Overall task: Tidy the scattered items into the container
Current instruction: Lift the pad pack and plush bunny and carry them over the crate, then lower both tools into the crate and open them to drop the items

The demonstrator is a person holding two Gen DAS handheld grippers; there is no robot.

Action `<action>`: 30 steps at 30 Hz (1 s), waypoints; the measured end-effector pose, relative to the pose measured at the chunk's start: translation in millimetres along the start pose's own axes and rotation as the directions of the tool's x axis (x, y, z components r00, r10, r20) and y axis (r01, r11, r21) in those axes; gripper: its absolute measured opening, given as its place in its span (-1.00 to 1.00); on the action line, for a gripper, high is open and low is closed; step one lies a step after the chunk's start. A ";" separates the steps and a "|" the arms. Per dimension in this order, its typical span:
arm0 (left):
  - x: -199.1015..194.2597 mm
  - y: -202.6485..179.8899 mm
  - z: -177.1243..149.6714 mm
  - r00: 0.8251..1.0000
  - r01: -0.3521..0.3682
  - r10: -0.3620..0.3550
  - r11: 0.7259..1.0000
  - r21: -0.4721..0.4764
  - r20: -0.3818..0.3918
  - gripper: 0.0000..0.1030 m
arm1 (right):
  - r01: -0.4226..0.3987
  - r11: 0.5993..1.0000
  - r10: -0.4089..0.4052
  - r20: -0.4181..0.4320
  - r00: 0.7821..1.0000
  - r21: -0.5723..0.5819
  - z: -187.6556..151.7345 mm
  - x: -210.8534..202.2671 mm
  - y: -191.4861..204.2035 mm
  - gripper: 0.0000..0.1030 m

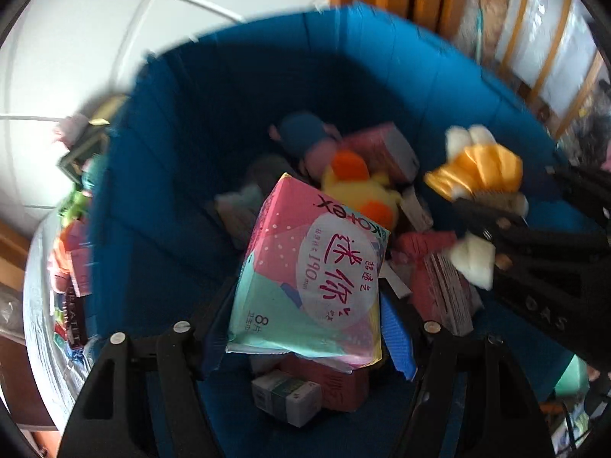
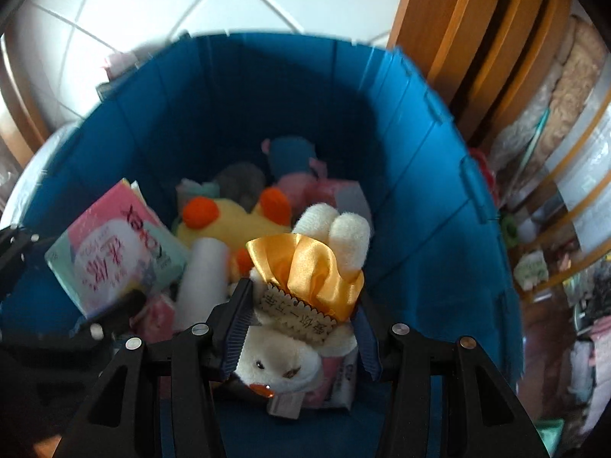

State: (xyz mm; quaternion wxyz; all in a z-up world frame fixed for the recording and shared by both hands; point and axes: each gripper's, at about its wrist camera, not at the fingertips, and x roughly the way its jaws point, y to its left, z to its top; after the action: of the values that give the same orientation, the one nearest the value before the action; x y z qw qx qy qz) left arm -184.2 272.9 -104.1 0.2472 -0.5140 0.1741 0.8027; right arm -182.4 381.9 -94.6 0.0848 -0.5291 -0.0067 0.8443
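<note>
The left tool (image 1: 305,328) grips a light, crushable pink-and-mint sanitary pad packet (image 1: 309,278) at frame centre; the right tool (image 2: 298,328) clamps a soft white plush rabbit in gold satin (image 2: 305,290), best held mid-body, both above the deep blue plastic tub (image 2: 420,160) on white floor tiles (image 2: 152,0)

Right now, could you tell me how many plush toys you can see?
3: a white plush in the right gripper's jaws, a yellow plush in the blue bin, and a blue-and-pink plush behind it. Others may be buried.
</note>
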 end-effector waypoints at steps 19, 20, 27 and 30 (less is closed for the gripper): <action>39.4 5.9 13.5 0.989 0.012 -0.016 1.000 -0.028 -0.145 0.45 | -0.037 0.998 0.026 -0.194 0.981 -0.055 20.7 60.7 -5.6 0.09; 38.6 5.5 13.5 0.989 0.012 -0.016 1.000 -0.025 -0.144 0.50 | -0.035 0.998 0.024 -0.191 0.981 -0.051 21.1 59.4 -6.1 0.21; 15.0 3.5 11.4 0.995 0.009 -0.010 1.000 -0.013 -0.096 0.61 | -0.025 0.998 0.017 -0.140 0.990 -0.054 19.7 36.7 -11.0 0.63; -1.8 2.9 5.9 0.998 0.004 -0.005 1.000 -0.008 -0.061 0.74 | -0.017 0.999 0.012 -0.106 0.994 -0.049 16.7 21.6 -14.5 0.69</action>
State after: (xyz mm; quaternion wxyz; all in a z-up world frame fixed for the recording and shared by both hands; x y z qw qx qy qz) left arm -189.6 273.3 -100.0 0.2417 -0.5397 0.1775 0.7866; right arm -204.6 400.7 -105.1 0.0657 -0.5751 -0.0195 0.8152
